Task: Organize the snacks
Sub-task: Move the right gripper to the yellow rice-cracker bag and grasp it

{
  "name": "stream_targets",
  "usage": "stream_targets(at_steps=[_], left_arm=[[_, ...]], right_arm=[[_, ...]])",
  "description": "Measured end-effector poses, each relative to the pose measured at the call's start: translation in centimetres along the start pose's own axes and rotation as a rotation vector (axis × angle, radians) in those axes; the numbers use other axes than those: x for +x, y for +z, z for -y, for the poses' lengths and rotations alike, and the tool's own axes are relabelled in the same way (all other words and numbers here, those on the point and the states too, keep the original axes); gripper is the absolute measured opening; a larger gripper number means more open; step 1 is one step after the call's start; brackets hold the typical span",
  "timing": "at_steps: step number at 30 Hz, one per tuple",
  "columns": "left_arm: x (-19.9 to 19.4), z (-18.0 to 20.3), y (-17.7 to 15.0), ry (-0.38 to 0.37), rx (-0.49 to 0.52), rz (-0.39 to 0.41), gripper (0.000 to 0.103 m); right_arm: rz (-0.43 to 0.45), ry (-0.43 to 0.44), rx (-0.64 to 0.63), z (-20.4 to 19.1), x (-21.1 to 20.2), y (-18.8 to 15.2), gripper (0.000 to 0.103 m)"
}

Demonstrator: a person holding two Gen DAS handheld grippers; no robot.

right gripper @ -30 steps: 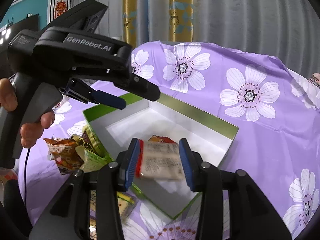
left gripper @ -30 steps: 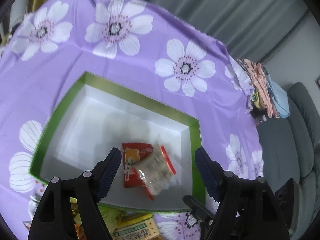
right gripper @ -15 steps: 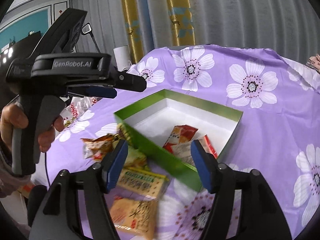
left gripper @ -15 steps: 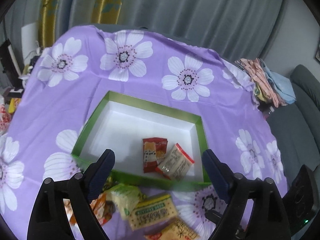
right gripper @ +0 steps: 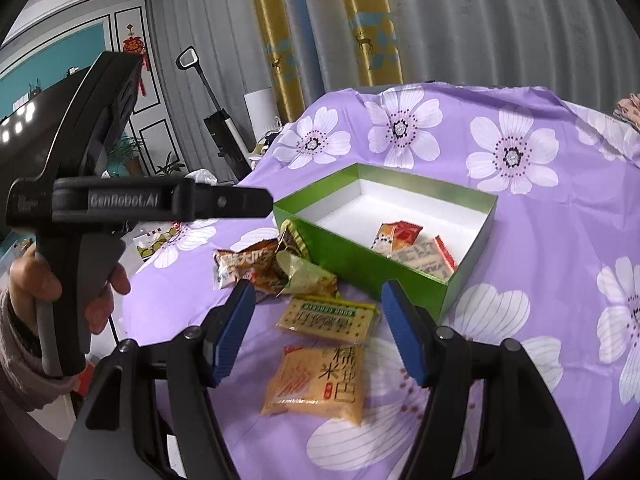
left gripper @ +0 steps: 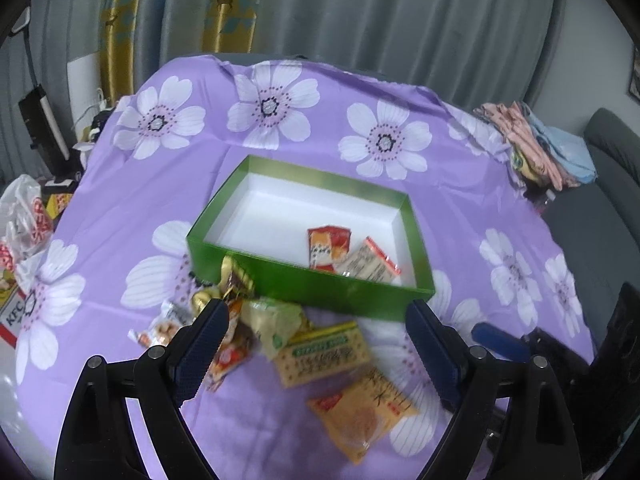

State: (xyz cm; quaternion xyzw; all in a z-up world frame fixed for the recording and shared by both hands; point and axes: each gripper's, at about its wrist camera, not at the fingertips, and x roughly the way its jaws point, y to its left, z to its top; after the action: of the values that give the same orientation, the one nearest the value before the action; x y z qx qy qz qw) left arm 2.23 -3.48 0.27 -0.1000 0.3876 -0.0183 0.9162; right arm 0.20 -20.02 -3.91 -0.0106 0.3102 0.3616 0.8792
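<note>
Left gripper [left gripper: 314, 344]: hanging above the table with its jaws spread wide and gripping nothing; the loose packets are lying below and between its fingers.
Right gripper [right gripper: 318, 330]: also gaping wide and carrying nothing, hovering over the two flat packets nearest the camera.
Box [left gripper: 256, 266]: a green tray with a white inside, sitting on the cloth [left gripper: 120, 200] beyond both grippers.
Red packet [left gripper: 328, 246]: lying inside the box, toward its right near corner.
Clear packet [left gripper: 370, 264]: lying in the box too, touching the red packet on its right side, with red edges showing.
Cracker pack [right gripper: 330, 316]: yellow with a green band, lying on the cloth just outside the box's near wall.
Rice cake [right gripper: 320, 380]: an orange packet, lying nearer the camera than the cracker pack and just beside it.
Green bag [right gripper: 308, 276]: lying crumpled against the box's near wall, left of the cracker pack.
Pile [right gripper: 250, 266]: orange and gold wrappers bunching at the box's left near corner, touching the green bag.
Hand [right gripper: 48, 292]: gripping the left tool's handle at the left of the right wrist view.
Clothes [left gripper: 536, 144]: sitting folded at the table's far right edge.
</note>
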Motion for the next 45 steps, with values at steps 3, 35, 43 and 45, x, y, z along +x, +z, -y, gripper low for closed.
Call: stream_targets(at_steps=[3,35,43,45], left_arm=[[-0.5,0.0,-0.9,0.034,0.005,0.008,0.09],[4.3,-1.5,-10.0,-0.176,-0.097,-0.258,0.09],[6.2,-0.3,-10.2,-0.24,-0.115,-0.29,0.09],[6.7,-0.2,-10.2,-0.239,-0.117,-0.296,0.09]], right_arm=[[-0.005,0.003,0.008,-0.3,-0.2,-0.4,0.066],[-0.263,-0.038,-0.022,0.2,2.9,-6.9,0.066],[-0.302,-0.034,-0.044,0.6,4.5,-7.8,0.066],[-0.301,-0.023,-0.048,0.8,5.1,-7.7,0.066]])
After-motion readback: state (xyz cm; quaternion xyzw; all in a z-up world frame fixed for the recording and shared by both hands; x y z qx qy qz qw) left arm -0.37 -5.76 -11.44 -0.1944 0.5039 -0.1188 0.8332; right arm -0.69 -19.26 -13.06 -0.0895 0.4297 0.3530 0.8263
